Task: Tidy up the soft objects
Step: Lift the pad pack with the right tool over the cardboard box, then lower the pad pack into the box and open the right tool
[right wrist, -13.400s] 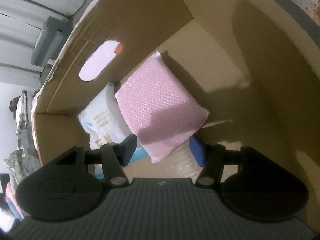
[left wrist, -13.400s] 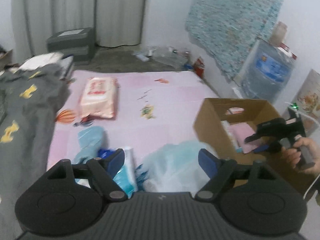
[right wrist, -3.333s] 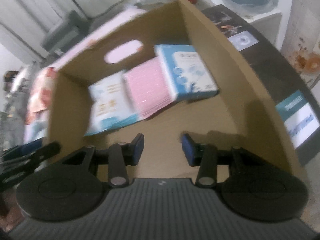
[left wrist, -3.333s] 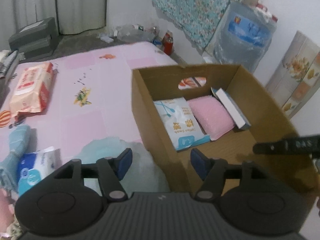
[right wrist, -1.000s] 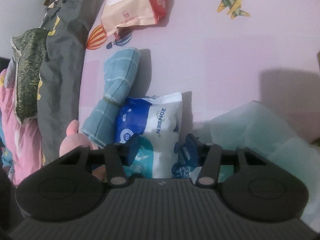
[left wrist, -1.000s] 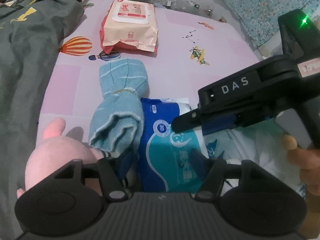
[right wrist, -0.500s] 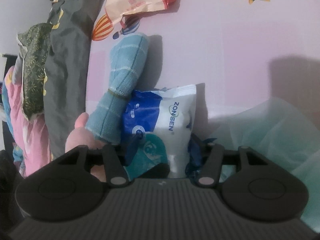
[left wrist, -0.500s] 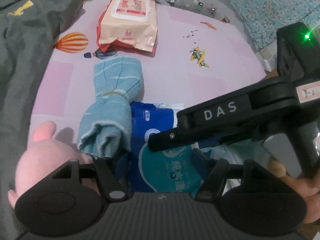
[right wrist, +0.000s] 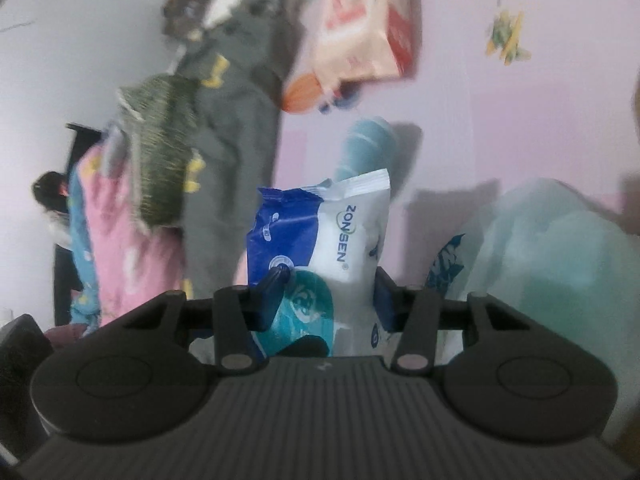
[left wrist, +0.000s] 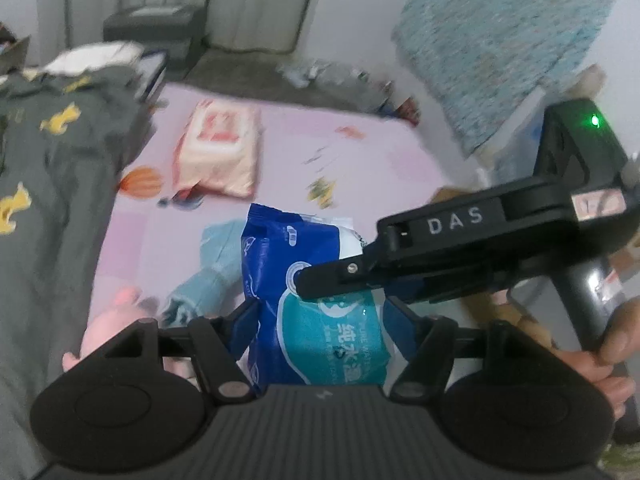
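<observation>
while lifted above the pink printed bedsheet (left wrist: 360,152), one blue-and-white plastic tissue pack (left wrist: 316,300) sits clamped between right gripper (right wrist: 326,294) fingers, left gripper (left wrist: 320,326) fingers flanking its sides, grip uncertain, one rolled teal towel (left wrist: 208,276) behind it

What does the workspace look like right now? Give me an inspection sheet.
Surface: pink printed sheet, blurred by motion.
Job's things: blue-and-white tissue pack lifted, held by both grippers; rolled blue towel and pink plush toy below it; pale teal bag to the right.
Clutter: wipes pack; grey clothing along the left.
Grippers: left gripper jaws around the pack's sides; right gripper jaws closed on it.
Cables: nothing seen.
Surroundings: curtains, dark case, patterned cloth on the wall.
</observation>
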Demonstrator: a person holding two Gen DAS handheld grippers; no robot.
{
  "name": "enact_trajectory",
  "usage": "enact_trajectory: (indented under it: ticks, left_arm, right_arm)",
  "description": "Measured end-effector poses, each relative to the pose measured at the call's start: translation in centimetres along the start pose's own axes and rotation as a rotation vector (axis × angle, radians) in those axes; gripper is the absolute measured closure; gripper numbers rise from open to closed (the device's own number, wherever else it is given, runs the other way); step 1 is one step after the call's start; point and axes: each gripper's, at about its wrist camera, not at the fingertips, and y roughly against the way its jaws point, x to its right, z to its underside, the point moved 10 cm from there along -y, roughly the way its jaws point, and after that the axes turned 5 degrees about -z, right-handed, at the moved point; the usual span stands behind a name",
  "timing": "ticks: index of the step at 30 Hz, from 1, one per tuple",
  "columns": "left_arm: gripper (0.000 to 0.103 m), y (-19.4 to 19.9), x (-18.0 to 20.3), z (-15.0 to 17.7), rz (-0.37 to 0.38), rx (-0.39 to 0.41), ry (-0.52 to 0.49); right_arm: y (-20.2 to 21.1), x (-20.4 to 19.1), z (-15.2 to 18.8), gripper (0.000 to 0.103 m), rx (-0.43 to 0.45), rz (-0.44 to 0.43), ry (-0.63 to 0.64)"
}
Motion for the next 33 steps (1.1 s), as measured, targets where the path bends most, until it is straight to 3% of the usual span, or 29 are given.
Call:
enact_trajectory:
  ticks: [4,8,13,17,20,24,26,33]
  left_arm:
    - [0.035,2.4,5.7,-0.6,0.072,0.053,-0.063]
    - [0.035,2.1,12.3,-0.4,0.160,0.041,-0.143]
    - [0.035,-1.1,20.1,1.4,0.255,-0.057,-0.221]
    - [0.035,-4.9,24.0,3.7,0.268,-0.157,-0.279]
    - [0.035,-7.3,24.8,5.1,0.253,-0.218,-0.306]
    - [0.036,-7.5,24.3,4.9,0.245,-0.193,-0.315]
    - [0.036,-6.8,23.6,4.6,0.248,-0.175,-0.315]
    - [0.034,-3.0,18.7,3.9,0.210,-0.086,-0.280]
  right_arm:
    - [6.6,0.1,0.6,0.058,0.089,-0.021,0.016]
    - [14.0,3.1,1.8,0.058,0.191,0.011,0.002]
    - [21.3,9.6,3.8,0.058,0.281,0.072,-0.093]
    - [24.2,15.3,4.7,0.058,0.322,0.089,-0.179]
    - [24.1,19.3,5.0,0.060,0.329,0.090,-0.242]
    - [20.6,24.4,5.9,0.067,0.278,0.088,-0.347]
    - [19.2,26.2,6.2,0.067,0.264,0.144,-0.361]
    - [18.6,27.2,6.8,0.069,0.256,0.192,-0.352]
